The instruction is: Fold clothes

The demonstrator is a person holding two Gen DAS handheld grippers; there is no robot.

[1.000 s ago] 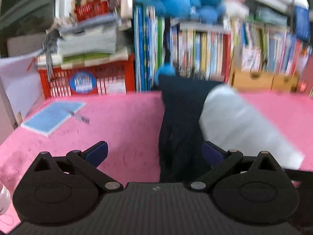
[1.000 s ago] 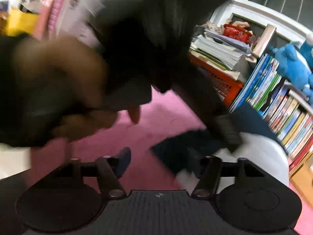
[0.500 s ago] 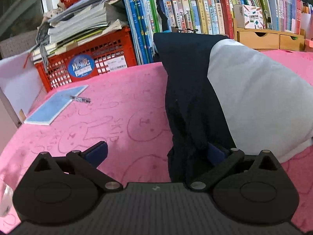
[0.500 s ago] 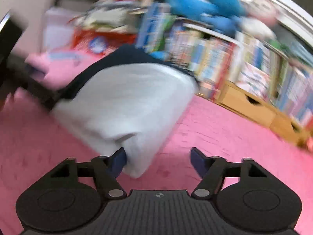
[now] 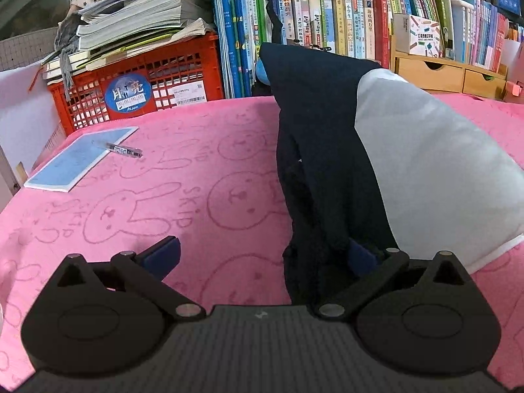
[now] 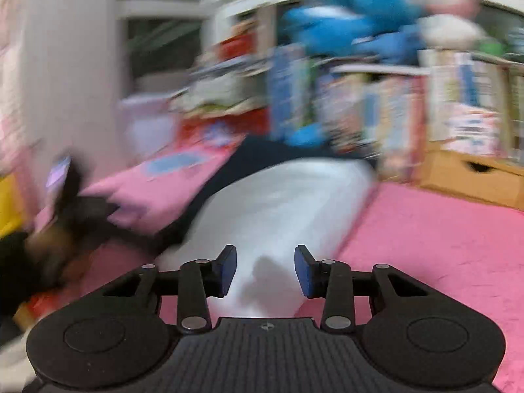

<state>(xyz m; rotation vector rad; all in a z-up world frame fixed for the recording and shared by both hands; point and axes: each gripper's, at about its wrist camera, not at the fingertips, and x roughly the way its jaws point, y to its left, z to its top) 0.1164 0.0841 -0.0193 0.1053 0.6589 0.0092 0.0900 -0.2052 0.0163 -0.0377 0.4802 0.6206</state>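
A garment with a dark navy part and a pale grey part lies on the pink bunny-print cloth. My left gripper is open wide, low over the cloth; the navy edge drapes over its right finger, and nothing is clamped. In the blurred right wrist view the grey part runs toward me. My right gripper is open, its jaws on either side of the grey hem.
A blue notebook with a pen lies at the far left. A red crate under stacked papers, a wall of books and wooden drawers line the back edge.
The left gripper dropped low and settled with the navy edge on its right finger. The right gripper swung from the left round to the grey hem and narrowed its jaws.
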